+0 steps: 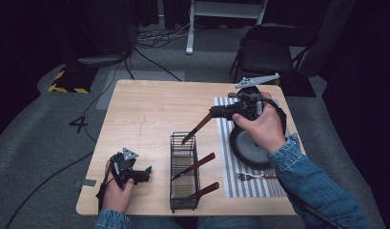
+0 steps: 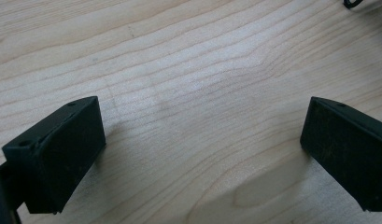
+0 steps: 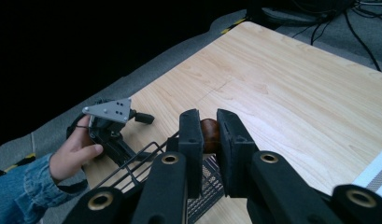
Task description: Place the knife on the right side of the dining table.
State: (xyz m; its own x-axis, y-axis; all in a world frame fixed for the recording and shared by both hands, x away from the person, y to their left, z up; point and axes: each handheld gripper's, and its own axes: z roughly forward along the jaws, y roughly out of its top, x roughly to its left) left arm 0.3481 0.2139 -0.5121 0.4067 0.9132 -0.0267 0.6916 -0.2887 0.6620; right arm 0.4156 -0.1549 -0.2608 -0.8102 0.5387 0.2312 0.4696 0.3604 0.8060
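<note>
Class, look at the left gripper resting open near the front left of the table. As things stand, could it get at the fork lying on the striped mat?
Probably not directly. The left gripper sits left of the wire basket, which stands between it and the fork on the striped mat. The right forearm also hangs beside the fork. It would need to go over or around the basket.

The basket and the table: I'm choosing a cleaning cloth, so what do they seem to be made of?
The basket looks like thin black metal wire, probably coated: open grid walls you can see through, with a matte dark finish. The table looks like light wood or a wood-look laminate: pale grain lines run across a smooth, slightly satin surface. Which of the two cannot be told from here.
</note>
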